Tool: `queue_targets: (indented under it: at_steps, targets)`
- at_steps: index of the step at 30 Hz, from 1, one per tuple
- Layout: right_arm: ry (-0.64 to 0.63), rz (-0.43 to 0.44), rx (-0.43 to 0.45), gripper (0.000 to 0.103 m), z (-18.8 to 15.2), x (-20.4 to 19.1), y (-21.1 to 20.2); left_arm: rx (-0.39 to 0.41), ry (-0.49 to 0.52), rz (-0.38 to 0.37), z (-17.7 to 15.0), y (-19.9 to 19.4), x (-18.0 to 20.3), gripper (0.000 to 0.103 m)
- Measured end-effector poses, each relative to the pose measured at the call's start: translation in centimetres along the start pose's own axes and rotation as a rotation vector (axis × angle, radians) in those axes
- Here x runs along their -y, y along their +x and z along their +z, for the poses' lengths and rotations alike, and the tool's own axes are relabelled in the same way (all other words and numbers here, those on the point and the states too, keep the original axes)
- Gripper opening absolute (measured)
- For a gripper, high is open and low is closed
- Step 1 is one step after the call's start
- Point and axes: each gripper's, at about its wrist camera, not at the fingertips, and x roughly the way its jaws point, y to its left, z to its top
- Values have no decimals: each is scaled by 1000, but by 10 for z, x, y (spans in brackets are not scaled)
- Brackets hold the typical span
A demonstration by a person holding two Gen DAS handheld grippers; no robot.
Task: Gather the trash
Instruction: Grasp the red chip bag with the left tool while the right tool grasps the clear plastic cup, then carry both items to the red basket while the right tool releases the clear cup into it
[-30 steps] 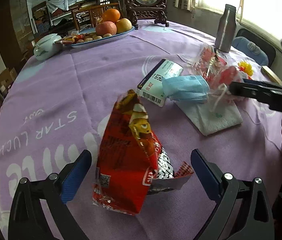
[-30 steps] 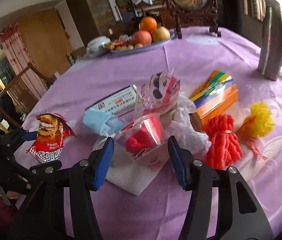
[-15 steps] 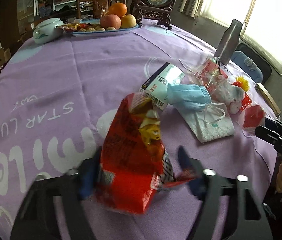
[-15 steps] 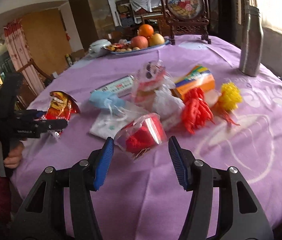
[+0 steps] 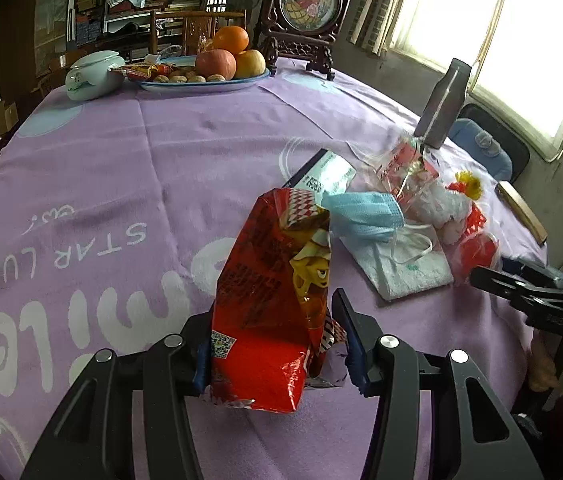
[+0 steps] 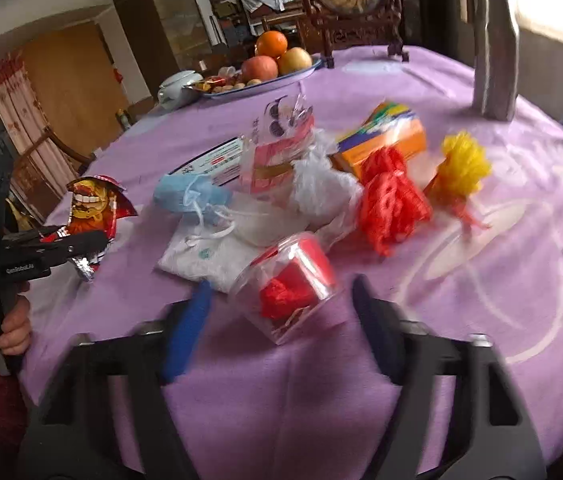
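My left gripper [image 5: 273, 340] is shut on a red snack bag [image 5: 273, 300] and holds it upright over the purple tablecloth [image 5: 121, 184]. The bag also shows in the right wrist view [image 6: 93, 208] at far left. My right gripper [image 6: 281, 316] has its jaws on both sides of a clear plastic cup with red stuff inside [image 6: 293, 284]; the view is blurred. A blue face mask [image 5: 365, 216], a white tissue pack [image 5: 405, 268], a white box [image 5: 321, 172] and a clear wrapper [image 5: 409, 168] lie in a pile.
Red yarn [image 6: 393, 200], yellow yarn [image 6: 461, 168] and an orange box [image 6: 385, 140] lie right of the pile. A steel bottle [image 5: 443, 104] stands near the window. A fruit plate [image 5: 209, 80], a white jar [image 5: 89, 76] and a framed ornament [image 5: 305, 12] stand at the back.
My left gripper has closed on the red snack bag and lifted it. My right gripper pulled the clear cup back toward the table's near edge, and its jaws now stand wider.
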Motion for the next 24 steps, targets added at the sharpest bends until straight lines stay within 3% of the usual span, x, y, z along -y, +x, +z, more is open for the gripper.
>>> queue_targets:
  at_steps: [8,12,15,24]
  targets:
    - [65,63,107,56,-5,8,-36,112,-24,-47,3,-23,-5,51]
    - [70,51,155,56,-9,14,-66,138,-61,-93,2,-31,1,51]
    - [88,39,194,56,-15,26,-92,134,-73,-146,-2,-33,16,51]
    - [179,29,257,56,-40,71,-142,153,-47,-212,-13,-45,71,51]
